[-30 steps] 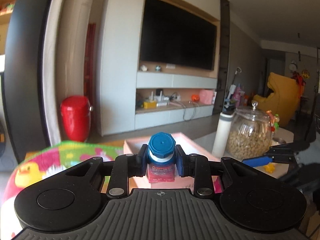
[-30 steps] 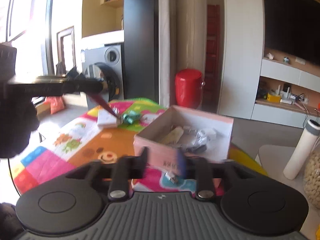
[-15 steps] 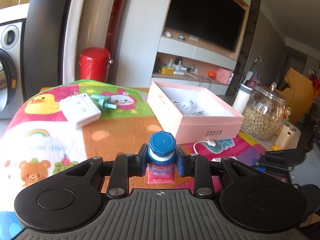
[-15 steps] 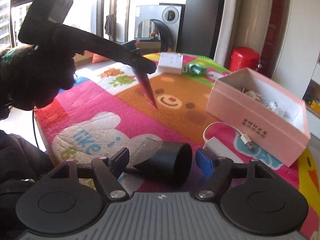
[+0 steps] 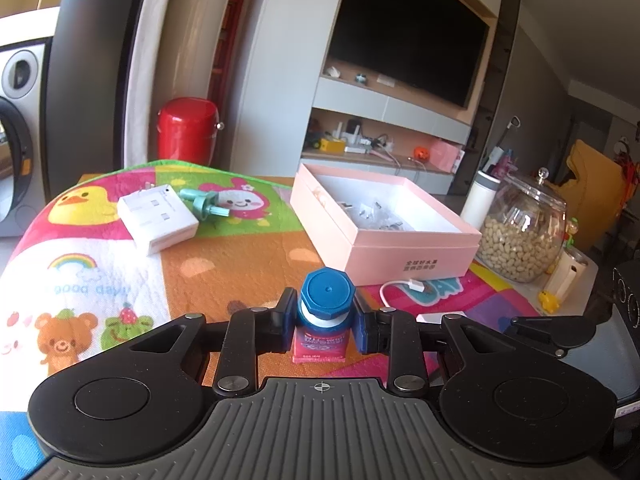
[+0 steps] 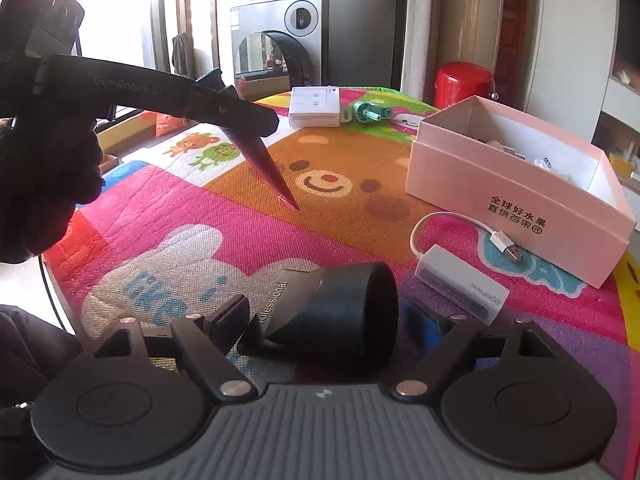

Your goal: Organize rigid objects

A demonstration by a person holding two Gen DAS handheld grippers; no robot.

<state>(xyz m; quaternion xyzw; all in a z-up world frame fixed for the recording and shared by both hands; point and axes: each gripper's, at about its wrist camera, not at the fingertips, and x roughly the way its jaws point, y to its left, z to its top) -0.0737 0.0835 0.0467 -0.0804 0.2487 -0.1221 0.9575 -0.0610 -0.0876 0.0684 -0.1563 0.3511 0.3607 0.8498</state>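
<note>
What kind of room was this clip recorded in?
Most likely a home living room. A large wall-mounted television hangs over a media shelf, a front-loading washing machine stands by the window, and the work surface is a table under a cartoon-print children's mat.

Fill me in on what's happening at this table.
A person is tidying small items on a colourful mat with a claw in each hand. The left claw is clamped on a tube with a blue cap. The right claw has just been opening and straddles a black nozzle lying on the mat, pads not pressing it. A pink box sits open, with a white adapter beside it.
</note>
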